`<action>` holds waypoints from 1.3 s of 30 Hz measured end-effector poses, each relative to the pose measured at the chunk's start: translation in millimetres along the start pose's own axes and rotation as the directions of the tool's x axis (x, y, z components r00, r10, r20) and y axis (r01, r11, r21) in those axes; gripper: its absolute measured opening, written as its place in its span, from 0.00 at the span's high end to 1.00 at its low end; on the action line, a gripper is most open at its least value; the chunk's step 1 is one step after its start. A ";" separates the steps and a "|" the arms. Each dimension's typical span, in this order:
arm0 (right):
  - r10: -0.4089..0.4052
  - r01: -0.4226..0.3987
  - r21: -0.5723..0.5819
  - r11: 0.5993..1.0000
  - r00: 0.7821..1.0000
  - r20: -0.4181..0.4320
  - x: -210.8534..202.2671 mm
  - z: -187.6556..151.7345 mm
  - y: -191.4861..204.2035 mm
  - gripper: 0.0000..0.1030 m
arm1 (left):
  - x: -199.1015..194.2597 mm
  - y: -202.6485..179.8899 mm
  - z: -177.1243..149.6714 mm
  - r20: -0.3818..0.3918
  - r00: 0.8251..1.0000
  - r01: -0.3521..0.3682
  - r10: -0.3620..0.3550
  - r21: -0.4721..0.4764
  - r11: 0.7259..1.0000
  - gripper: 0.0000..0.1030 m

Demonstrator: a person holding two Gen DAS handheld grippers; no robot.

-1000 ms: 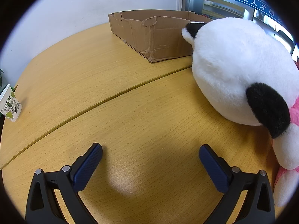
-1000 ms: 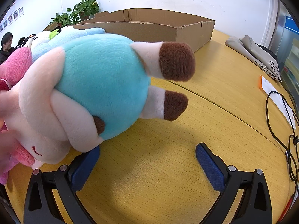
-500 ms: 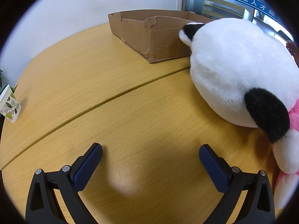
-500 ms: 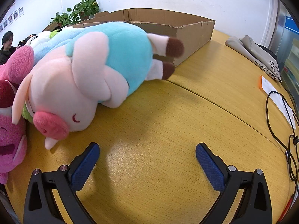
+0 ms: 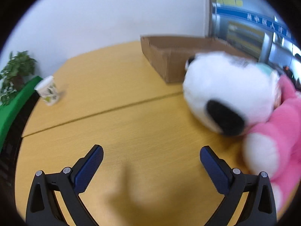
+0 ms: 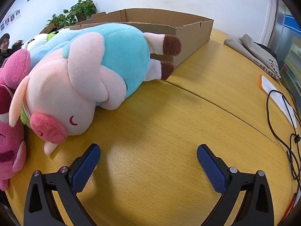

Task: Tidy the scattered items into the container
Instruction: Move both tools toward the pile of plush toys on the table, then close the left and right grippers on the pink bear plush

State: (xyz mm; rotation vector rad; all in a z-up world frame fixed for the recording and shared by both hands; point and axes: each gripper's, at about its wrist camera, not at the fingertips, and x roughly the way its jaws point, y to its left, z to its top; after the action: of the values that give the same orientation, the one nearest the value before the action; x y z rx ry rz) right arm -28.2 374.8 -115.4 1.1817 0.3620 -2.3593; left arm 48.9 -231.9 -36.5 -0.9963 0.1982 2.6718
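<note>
A pig plush in a light blue outfit [image 6: 97,71] lies on its side on the wooden table, feet toward the cardboard box [image 6: 169,21]. A pink plush [image 6: 11,113] lies at its left. My right gripper [image 6: 148,156] stands open over bare table, just right of the pig's snout. In the blurred left wrist view, a white panda plush [image 5: 229,88] leans against the pink plush [image 5: 278,131], with the cardboard box [image 5: 169,56] behind them. My left gripper [image 5: 151,159] is open and holds nothing, left of these toys.
A paper cup [image 5: 48,92] and a potted plant [image 5: 17,71] sit at the table's far left edge. Black cables [image 6: 282,124], a paper slip [image 6: 270,86] and a folded grey bag [image 6: 252,50] lie at the right. A person [image 6: 4,45] sits beyond the toys.
The left gripper has pulled back and tilted up, so more of the wall, cup and pink plush shows. The pig plush has dropped and settled on the table. The right gripper stays put.
</note>
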 end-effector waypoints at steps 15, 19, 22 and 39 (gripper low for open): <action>-0.100 0.026 0.238 0.971 0.947 0.305 -128.1 -38.0 49.8 0.00 | -93.9 -180.8 21.2 0.185 0.980 0.102 -0.078 -0.123 0.987 0.01; -0.189 0.055 0.335 0.941 0.904 0.383 -159.4 -48.6 89.6 0.00 | -70.2 -197.8 17.0 0.101 0.991 0.110 -0.092 -0.183 0.977 0.01; -0.177 -0.009 0.395 0.919 0.884 0.432 -162.4 -54.2 128.0 0.00 | -67.4 -203.3 11.0 0.079 0.988 0.148 -0.134 -0.213 0.966 0.01; -0.227 0.081 0.430 0.899 0.927 0.298 -124.7 -33.8 227.1 0.00 | -84.8 -224.2 -13.4 0.107 0.975 0.214 -0.196 -0.193 0.958 0.01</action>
State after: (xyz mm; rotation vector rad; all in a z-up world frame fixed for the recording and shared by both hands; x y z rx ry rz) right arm 177.6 232.2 -40.5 0.9020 -0.1795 -2.8141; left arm 187.7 -39.9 2.6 -0.9000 -0.1919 2.5730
